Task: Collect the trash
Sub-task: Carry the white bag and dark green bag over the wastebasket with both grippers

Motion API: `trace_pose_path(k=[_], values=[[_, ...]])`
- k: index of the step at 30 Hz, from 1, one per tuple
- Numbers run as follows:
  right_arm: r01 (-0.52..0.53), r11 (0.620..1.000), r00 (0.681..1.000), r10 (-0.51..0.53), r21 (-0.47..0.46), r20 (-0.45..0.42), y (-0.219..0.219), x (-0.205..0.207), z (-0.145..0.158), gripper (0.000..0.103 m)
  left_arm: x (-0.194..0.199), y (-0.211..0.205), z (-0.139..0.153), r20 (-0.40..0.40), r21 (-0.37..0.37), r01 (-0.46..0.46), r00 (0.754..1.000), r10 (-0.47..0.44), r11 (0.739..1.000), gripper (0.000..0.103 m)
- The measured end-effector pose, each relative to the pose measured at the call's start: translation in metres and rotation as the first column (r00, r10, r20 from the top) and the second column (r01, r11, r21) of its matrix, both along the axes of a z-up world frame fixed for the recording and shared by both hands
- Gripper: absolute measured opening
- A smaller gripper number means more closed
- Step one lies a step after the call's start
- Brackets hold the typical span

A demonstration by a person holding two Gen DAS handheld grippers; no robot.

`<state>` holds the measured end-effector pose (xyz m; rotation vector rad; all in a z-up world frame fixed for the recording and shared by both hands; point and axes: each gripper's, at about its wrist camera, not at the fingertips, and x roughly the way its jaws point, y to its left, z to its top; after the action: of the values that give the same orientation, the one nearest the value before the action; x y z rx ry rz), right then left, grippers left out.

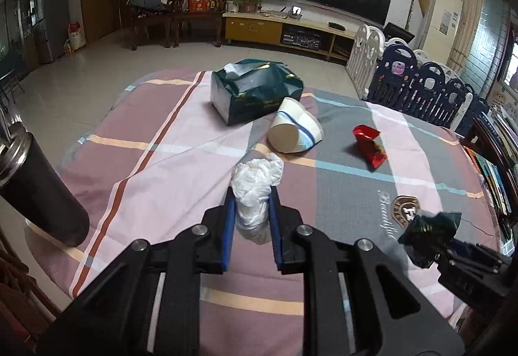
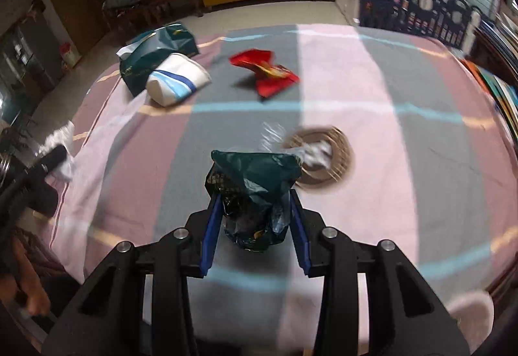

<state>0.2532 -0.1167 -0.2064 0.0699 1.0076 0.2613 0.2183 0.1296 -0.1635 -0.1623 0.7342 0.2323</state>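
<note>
Striped cloth in pink, mauve and grey covers the table [image 1: 155,161], and the trash lies scattered over it, so the step in hand looks like gathering the loose pieces: both grippers seem loaded, and doing it well means carrying each piece to a bin without loosening the squeeze, though no bin shows in either view. At the far left sits the green tissue box [image 1: 252,90], a white tissue poking from its top slot; touching its near right corner, a paper cup [image 1: 296,129] lies on its side, what it holds hidden. A red wrapper [image 1: 369,145] rests alone to the right. Nearer, the left gripper [image 1: 252,203] is clamped on a white crumpled plastic bag [image 1: 255,184], and the right gripper [image 2: 255,213] has its blue pads pressed against a dark green wrapper [image 2: 255,181], a scrap of white paper [image 2: 319,153] lying just beyond on the round emblem
</note>
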Motion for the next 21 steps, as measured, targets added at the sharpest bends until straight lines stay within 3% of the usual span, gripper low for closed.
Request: trace_pose_path(k=[4, 7, 12, 17, 21], values=[[0.081, 0.997, 0.997, -0.080, 0.008, -0.016, -0.043, -0.036, 0.001, 0.040, -0.037, -0.039, 0.014, 0.036, -0.037, 0.074, 0.997, -0.073, 0.997, 0.020], [0.117, 0.993, 0.993, -0.117, 0.014, -0.032, -0.058, -0.050, 0.002, 0.040, -0.060, -0.058, 0.014, 0.034, 0.003, 0.119, 0.992, -0.119, 0.993, 0.020], [0.121, 0.993, 0.992, -0.121, 0.005, -0.029, -0.044, -0.056, 0.012, 0.040, -0.074, -0.061, 0.006, 0.001, 0.018, 0.128, 0.992, -0.128, 0.992, 0.020], [0.073, 0.997, 0.997, -0.073, -0.039, 0.020, -0.019, -0.065, 0.028, 0.040, -0.076, -0.049, 0.011, 0.018, -0.002, 0.116, 0.993, -0.116, 0.993, 0.020], [0.076, 0.996, 0.997, -0.075, -0.049, 0.012, -0.014, -0.065, 0.029, 0.040, -0.074, -0.036, 0.011, 0.018, -0.033, 0.093, 0.996, -0.092, 0.995, 0.020]])
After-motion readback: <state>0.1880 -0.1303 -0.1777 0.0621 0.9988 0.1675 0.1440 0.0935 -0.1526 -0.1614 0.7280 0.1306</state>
